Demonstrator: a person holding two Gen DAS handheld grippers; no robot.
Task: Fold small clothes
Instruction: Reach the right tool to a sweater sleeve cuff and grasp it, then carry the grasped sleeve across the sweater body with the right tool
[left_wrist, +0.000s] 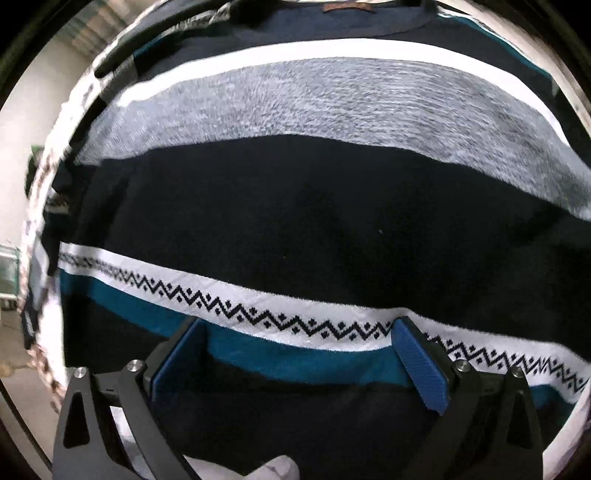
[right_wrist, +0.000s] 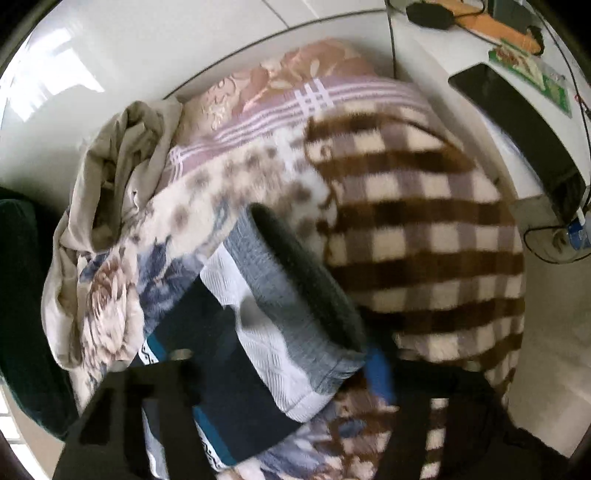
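A striped knit sweater (left_wrist: 295, 221) in navy, grey, white and teal lies spread flat and fills the left wrist view, its neck label (left_wrist: 345, 6) at the top. My left gripper (left_wrist: 299, 356) hangs just above the teal and zigzag bands near the lower hem. It is open, its blue pads (left_wrist: 421, 365) wide apart, with nothing pinched. In the blurred right wrist view the sweater's sleeve (right_wrist: 258, 332), with its grey cuff (right_wrist: 314, 280), lies between the fingers of my right gripper (right_wrist: 273, 376). The blue pad (right_wrist: 380, 369) sits right beside the cuff edge. I cannot make out whether the pads press on it.
The sweater rests on a bed of bedding: a brown checked blanket (right_wrist: 424, 229), a floral blanket (right_wrist: 110, 295) and a crumpled beige cloth (right_wrist: 110, 166). A white desk (right_wrist: 443, 48) with a dark screen (right_wrist: 517, 122) and cables stands at the upper right. White floor (right_wrist: 147, 55) lies beyond.
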